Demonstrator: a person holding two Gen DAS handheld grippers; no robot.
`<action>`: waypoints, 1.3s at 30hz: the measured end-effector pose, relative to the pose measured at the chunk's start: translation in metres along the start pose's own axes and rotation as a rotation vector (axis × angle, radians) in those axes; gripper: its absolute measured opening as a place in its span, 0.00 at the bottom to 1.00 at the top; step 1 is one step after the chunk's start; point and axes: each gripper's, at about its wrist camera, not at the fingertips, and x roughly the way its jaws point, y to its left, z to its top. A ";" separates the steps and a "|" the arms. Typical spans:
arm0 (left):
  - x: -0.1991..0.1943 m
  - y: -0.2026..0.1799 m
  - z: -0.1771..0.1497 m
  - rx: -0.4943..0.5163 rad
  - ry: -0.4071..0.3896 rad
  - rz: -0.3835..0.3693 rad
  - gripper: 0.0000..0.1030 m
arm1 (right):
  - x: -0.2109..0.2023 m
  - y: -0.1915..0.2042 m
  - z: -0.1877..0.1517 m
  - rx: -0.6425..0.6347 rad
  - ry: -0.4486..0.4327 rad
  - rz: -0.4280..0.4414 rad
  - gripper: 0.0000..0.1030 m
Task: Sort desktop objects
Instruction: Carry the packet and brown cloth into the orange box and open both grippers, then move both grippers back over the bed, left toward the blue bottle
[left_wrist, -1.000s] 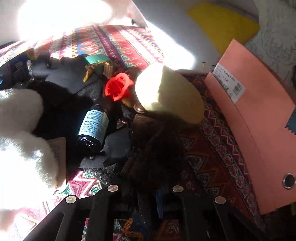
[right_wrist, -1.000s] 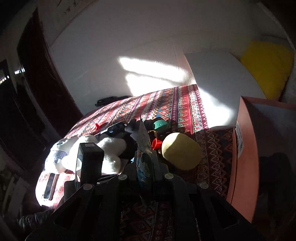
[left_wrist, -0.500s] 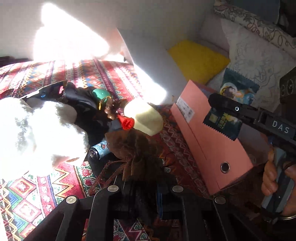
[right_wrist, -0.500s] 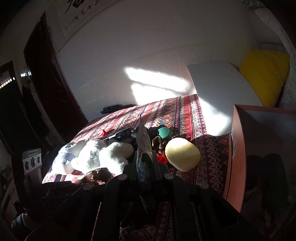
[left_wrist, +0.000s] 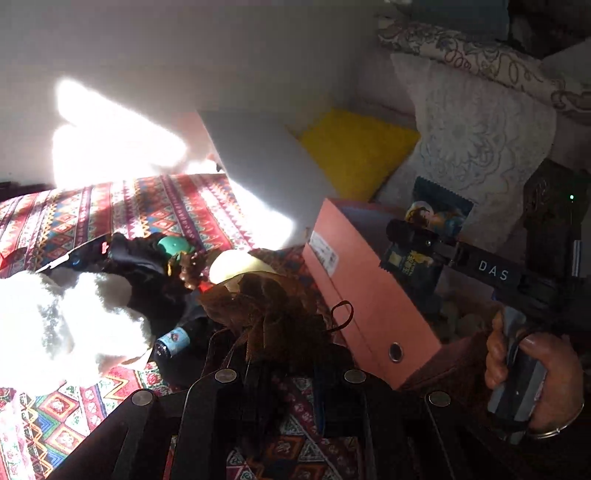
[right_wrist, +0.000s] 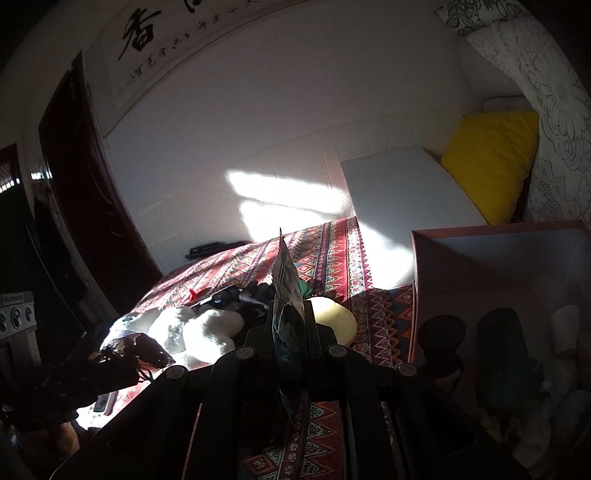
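Two tools, loaded, near salmon box (left_wrist: 362, 291)

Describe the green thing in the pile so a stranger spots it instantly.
Start at the salmon-pink cardboard box on the patterned cloth. Left of it lies a pale yellow dome; just beyond, the small round teal-green object sits among black items, the pile's only green piece.

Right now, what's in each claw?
Left claw: shut on the brown pouch.
Right claw: shut on the blue packet, over the orange box.
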 end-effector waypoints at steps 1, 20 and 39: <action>0.001 -0.008 0.005 0.013 -0.005 -0.011 0.11 | -0.007 -0.003 0.001 0.002 -0.019 -0.015 0.09; 0.110 -0.175 0.075 0.259 0.085 -0.249 0.16 | -0.081 -0.115 0.009 0.141 -0.156 -0.368 0.11; 0.145 -0.103 0.040 0.056 0.176 -0.100 0.81 | -0.066 -0.103 0.007 0.181 -0.191 -0.513 0.88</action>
